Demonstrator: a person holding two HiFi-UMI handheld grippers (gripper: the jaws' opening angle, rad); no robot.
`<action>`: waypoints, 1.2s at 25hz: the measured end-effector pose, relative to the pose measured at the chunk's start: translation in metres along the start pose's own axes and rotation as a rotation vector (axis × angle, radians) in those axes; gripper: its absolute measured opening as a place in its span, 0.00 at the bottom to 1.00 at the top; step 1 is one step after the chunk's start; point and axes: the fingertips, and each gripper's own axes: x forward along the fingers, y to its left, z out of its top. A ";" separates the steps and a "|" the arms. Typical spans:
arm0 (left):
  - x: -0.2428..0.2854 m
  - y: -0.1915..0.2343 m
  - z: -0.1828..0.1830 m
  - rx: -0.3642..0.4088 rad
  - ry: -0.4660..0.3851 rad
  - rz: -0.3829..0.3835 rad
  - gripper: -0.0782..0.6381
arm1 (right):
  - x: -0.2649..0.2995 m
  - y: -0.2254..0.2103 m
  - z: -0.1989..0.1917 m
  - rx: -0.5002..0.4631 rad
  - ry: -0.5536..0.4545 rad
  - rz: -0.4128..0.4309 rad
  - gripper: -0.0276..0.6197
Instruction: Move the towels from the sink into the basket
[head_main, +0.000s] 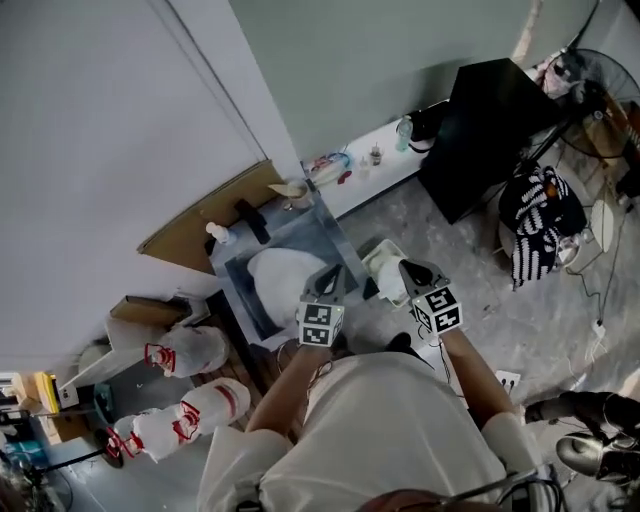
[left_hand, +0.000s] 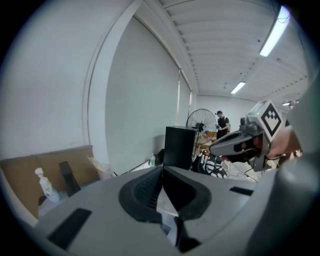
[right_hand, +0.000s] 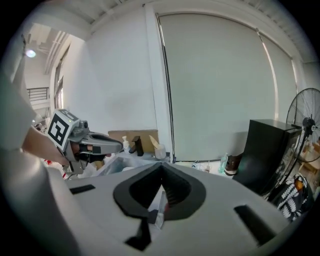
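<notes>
A grey wall and a pale marbled floor are seen from above in the head view. At the far left, two white bags with red print (head_main: 186, 350) are counted on the floor, below one sheet of cardboard (head_main: 205, 225) leaned on the wall. Right of these, one sink (head_main: 228, 272) is set against the wall, with one white pump bottle (head_main: 219, 234) and one black tap (head_main: 252, 220) at its back edge. A pale rounded mass (head_main: 283, 280) is seen inside the sink; whether it is towels or the bowl itself cannot be told. The left gripper (head_main: 330, 283) is held over the sink's near right corner. Just right of it, one white basket (head_main: 385, 270) is seen between the two grippers, and the right gripper (head_main: 412, 270) is held at the basket's right edge. Further right, one black cabinet (head_main: 490, 130), one black-and-white patterned cloth (head_main: 540, 220) and one fan (head_main: 600, 100) are counted.

The jaws are shown clearly only in the two gripper views. In the left gripper view the jaws are pressed together with nothing between them, and in the right gripper view the same is seen. One person (left_hand: 221, 122) standing far back by the fan and two ceiling strip lights (left_hand: 274, 37) are shown by the left gripper view alone. One large drawn blind (right_hand: 220, 85) is shown by the right gripper view alone. The inside of the sink is shown only from the head.
</notes>
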 end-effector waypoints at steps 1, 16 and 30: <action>-0.004 0.005 0.002 -0.001 -0.008 0.007 0.13 | 0.001 0.002 0.003 -0.003 -0.003 0.002 0.04; -0.038 0.071 -0.059 -0.076 0.124 0.079 0.13 | 0.039 0.052 -0.004 -0.012 0.051 0.073 0.04; -0.033 0.169 -0.251 0.073 0.549 -0.041 0.47 | 0.103 0.110 -0.073 0.044 0.215 0.117 0.04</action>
